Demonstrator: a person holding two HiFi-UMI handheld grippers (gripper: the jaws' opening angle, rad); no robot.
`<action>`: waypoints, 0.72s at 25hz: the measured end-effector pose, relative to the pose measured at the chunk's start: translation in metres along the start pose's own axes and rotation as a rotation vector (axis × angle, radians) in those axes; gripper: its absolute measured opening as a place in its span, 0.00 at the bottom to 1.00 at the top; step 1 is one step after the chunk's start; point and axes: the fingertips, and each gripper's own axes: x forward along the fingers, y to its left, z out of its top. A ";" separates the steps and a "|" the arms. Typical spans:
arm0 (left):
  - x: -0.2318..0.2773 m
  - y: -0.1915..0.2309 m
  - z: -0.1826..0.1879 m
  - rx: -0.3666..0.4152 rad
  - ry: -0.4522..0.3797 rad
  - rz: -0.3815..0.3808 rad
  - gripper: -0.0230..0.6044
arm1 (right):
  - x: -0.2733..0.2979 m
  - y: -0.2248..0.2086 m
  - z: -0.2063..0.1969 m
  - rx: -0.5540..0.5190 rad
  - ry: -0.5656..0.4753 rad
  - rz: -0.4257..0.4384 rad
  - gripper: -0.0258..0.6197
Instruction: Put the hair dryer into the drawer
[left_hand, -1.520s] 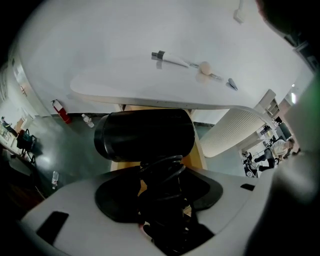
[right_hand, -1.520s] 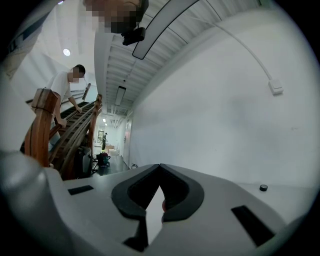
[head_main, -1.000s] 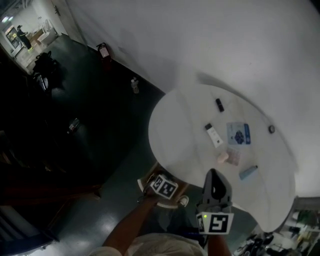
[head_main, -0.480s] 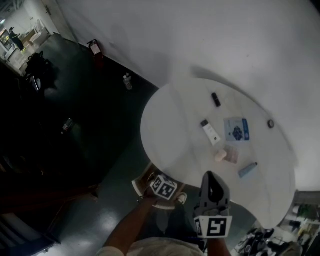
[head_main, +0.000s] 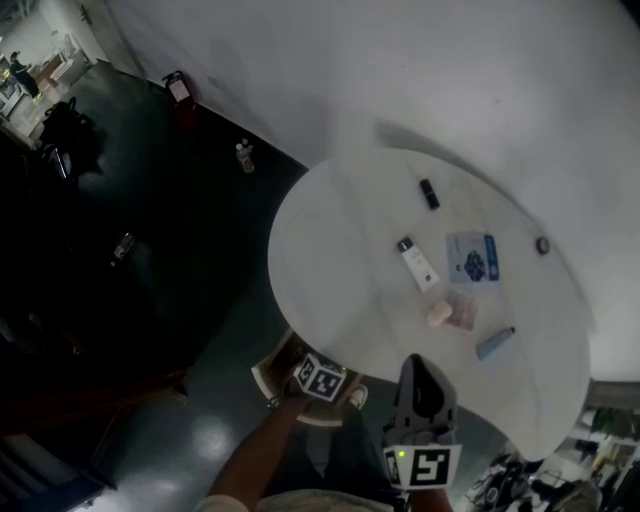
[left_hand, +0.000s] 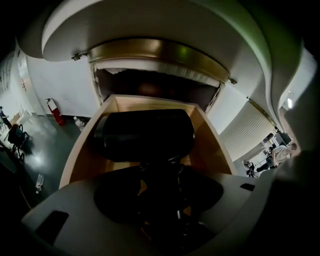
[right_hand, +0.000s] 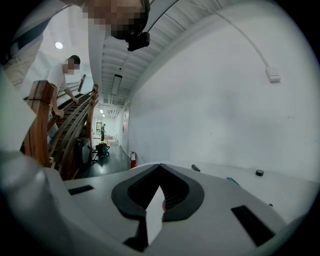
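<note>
Grips a black hair dryer (left_hand: 144, 135) by the handle, with the left gripper (left_hand: 160, 192) clenched round it from both sides. Holds it low between the walls of the open wooden drawer (left_hand: 82, 150), just beneath the rim of the round white table (head_main: 330, 270). Carries the barrel crosswise, its long axis running from one side wall of the drawer toward the other, level from left to right in the left gripper view. Points the handle back from the barrel's middle toward the jaws, at a right angle to the barrel. Cannot tell which end of the barrel is the nozzle, nor whether the barrel touches the drawer floor: too dark for both. Poises the right gripper (right_hand: 160, 170) at the near edge of the table, jaw tips pressed together on nothing, aimed across the tabletop toward the white wall. Finds scattered on the tabletop a white tube (head_main: 417, 264), a blue-and-white packet (head_main: 472, 257), a pale pink thing (head_main: 440, 314), a blue tube (head_main: 496, 343) and a small black stick (head_main: 429, 194). Shows, on the dark floor by the wall, a red fire extinguisher (head_main: 178, 88) and a bottle (head_main: 244, 155).
</note>
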 end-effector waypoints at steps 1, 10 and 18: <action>0.002 0.001 -0.001 -0.001 0.007 0.005 0.44 | 0.000 0.001 -0.002 0.001 0.004 0.002 0.05; 0.024 0.008 -0.006 0.031 0.047 0.024 0.44 | -0.001 -0.001 -0.016 0.005 0.028 0.001 0.05; 0.032 0.000 -0.016 0.100 0.097 0.018 0.44 | -0.001 0.000 -0.020 0.006 0.034 0.002 0.05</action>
